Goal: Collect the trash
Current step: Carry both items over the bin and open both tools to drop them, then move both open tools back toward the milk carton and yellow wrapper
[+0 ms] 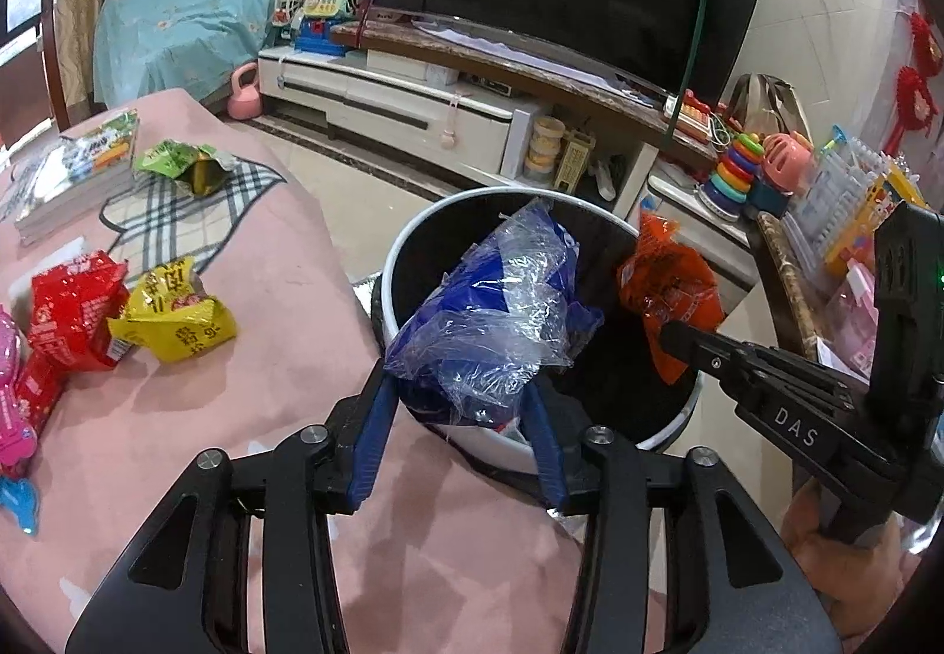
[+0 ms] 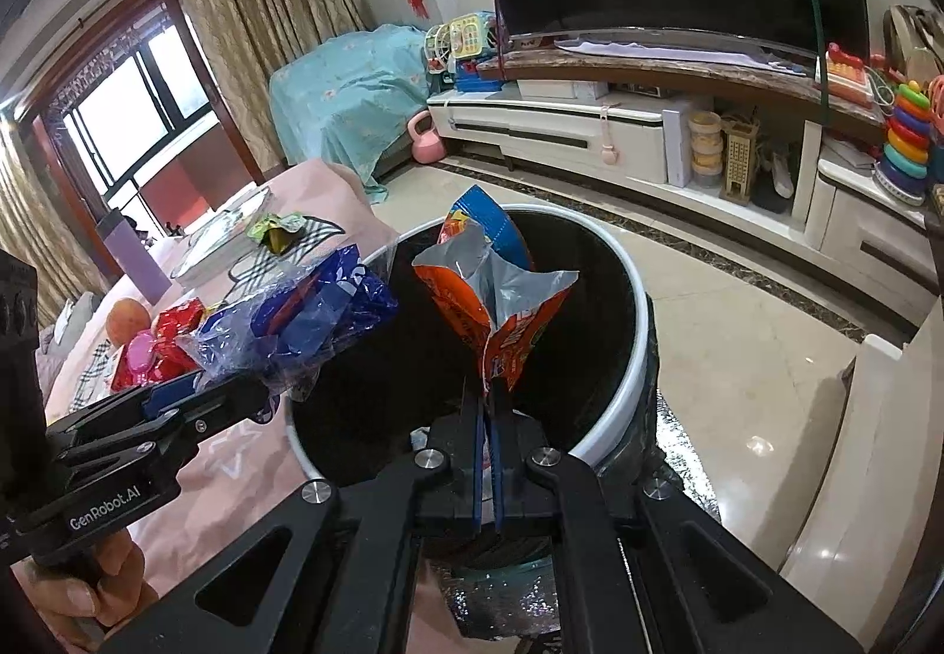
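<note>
A round trash bin point(image 1: 407, 247) with a white rim and black inside stands beside the pink-covered table point(image 1: 277, 359). My left gripper point(image 1: 457, 388) is shut on a crumpled blue and clear plastic wrapper point(image 1: 495, 311), held over the bin's near rim. My right gripper point(image 2: 488, 400) is shut on an orange snack bag point(image 2: 501, 300), held over the bin's point(image 2: 631, 359) opening. The right gripper also shows in the left wrist view point(image 1: 672, 332) with the orange bag point(image 1: 666, 288). The blue wrapper point(image 2: 307, 317) shows in the right wrist view too.
On the table lie a yellow wrapper point(image 1: 177, 317), red wrappers point(image 1: 71, 311), a green wrapper point(image 1: 189, 164), a checked cloth point(image 1: 177, 217) and books point(image 1: 76, 170). A TV stand point(image 1: 448, 105) with a TV and toys point(image 1: 737, 170) stands behind the bin.
</note>
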{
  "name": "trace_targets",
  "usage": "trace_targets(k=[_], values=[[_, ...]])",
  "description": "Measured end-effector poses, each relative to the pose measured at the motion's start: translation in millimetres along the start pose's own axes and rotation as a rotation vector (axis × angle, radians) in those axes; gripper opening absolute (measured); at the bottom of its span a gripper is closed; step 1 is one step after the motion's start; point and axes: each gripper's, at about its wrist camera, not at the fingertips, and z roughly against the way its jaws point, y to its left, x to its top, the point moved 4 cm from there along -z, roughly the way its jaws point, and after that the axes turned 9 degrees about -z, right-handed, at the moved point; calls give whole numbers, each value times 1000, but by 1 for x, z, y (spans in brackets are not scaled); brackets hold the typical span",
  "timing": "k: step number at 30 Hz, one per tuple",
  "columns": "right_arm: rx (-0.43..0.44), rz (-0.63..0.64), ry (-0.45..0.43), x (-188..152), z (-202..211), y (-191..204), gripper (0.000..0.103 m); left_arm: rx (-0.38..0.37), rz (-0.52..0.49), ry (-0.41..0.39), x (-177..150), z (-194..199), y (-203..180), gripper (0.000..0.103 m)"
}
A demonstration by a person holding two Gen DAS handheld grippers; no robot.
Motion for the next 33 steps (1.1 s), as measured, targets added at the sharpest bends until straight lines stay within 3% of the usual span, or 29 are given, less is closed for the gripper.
trace_targets(k=[6,8,11,13,17,20,33], values=[[0,-14,5,3,-2,-3,10,4,31,13,-7,0,6,61],[3,-22,2,3,-1,-5,25,6,38,14,-9,2,8,66],[16,-38,-4,1,3,-6,38,10,49,13,-17,7,12,71],[25,-43,-6,-2,5,-4,45,15,56,14,-23,11,16,72],[50,-51,-25,-6,12,3,75,29,86,20,-38,20,30,74],[63,-52,-35,-10,16,12,88,48,111,20,-49,30,42,74],[140,-4,-4,-45,13,68,94,150,233,1,-104,76,99,75]])
